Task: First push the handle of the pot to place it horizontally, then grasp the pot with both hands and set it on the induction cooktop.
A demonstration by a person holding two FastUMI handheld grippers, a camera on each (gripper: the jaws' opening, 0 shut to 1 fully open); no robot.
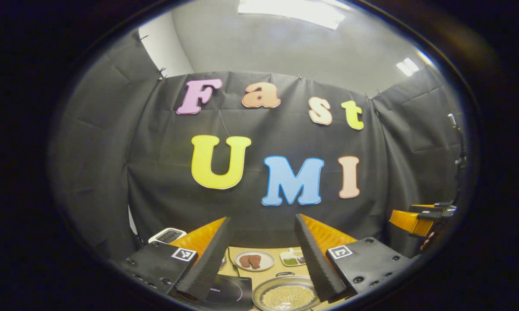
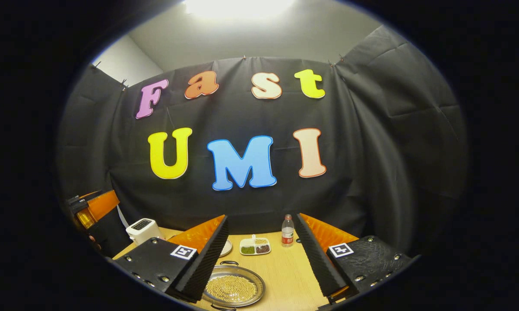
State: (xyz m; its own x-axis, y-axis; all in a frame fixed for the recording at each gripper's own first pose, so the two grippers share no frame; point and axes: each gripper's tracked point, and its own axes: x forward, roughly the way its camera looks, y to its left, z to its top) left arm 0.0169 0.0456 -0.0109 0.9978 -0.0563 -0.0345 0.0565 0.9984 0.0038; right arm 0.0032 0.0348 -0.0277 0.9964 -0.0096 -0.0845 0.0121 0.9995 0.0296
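Pot: while both grippers hang above the table, the round metal pot (image 1: 285, 293) sits low on the wooden table (image 2: 285, 276), filled with pale yellow grains; in the right gripper view it (image 2: 233, 287) lies just ahead of the left-hand finger, a small loop handle (image 2: 229, 262) showing at its far rim.
Induction cooktop: black and flat (image 1: 229, 291), just beside the pot on its left in the left gripper view, a cable running back from it.
Left gripper (image 1: 263, 255): fingers (image 1: 207, 259) spread wide apart, nothing between them, touching nothing, held above cooktop and pot.
Right gripper (image 2: 261, 255): fingers (image 2: 318, 259) likewise wide apart, holding nothing, clear of the pot.
Other gripper seen afar: orange and black body at the right edge of the left gripper view (image 1: 419, 220), and at the left edge of the right gripper view (image 2: 91, 207).
Plate: white, with brown pieces (image 1: 254, 261), behind the pot.
Divided dish: green and dark fillings (image 2: 255, 246), farther back.
Bottle: clear, red label (image 2: 287, 231), upright near the cloth wall.
Toaster: white (image 2: 143, 229), at the table's far left.
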